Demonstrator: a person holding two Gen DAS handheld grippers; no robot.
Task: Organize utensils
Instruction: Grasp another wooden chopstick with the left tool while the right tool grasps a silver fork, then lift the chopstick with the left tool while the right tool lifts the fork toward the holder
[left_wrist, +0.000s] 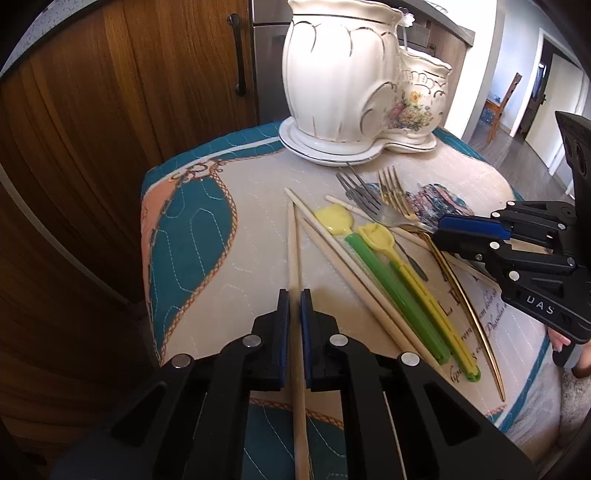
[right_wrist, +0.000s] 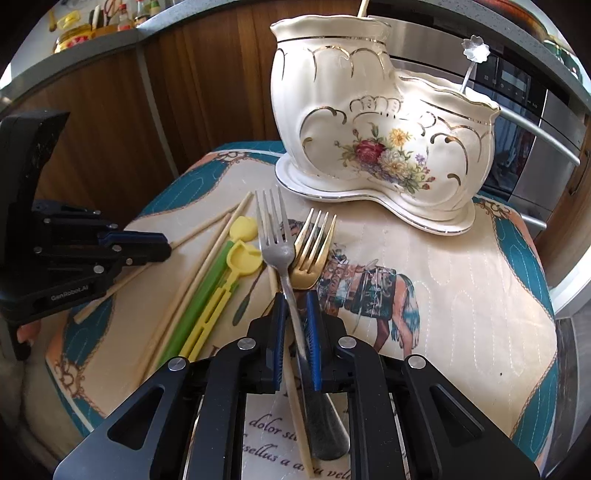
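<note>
My left gripper (left_wrist: 294, 293) is shut on a wooden chopstick (left_wrist: 293, 240) that lies on the quilted cloth; it shows in the right wrist view as the left gripper (right_wrist: 168, 245). My right gripper (right_wrist: 296, 299) is shut around the neck of a silver fork (right_wrist: 275, 236), beside a gold fork (right_wrist: 310, 254); from the left wrist view the right gripper (left_wrist: 437, 230) comes in from the right. A green stick (left_wrist: 388, 280), a yellow scoop tool (left_wrist: 417, 280) and more chopsticks (left_wrist: 332, 236) lie between the grippers. The white floral ceramic holder (right_wrist: 369, 129) stands behind.
The holder's tall part holds a chopstick (right_wrist: 362, 7); its low part holds a flower-topped spoon (right_wrist: 476, 50). A small dark utensil (right_wrist: 245, 299) lies by the yellow tool. Wooden cabinets (left_wrist: 110, 147) stand to the left, an oven (right_wrist: 535, 147) to the right. The cloth (right_wrist: 461, 295) drops off at its edges.
</note>
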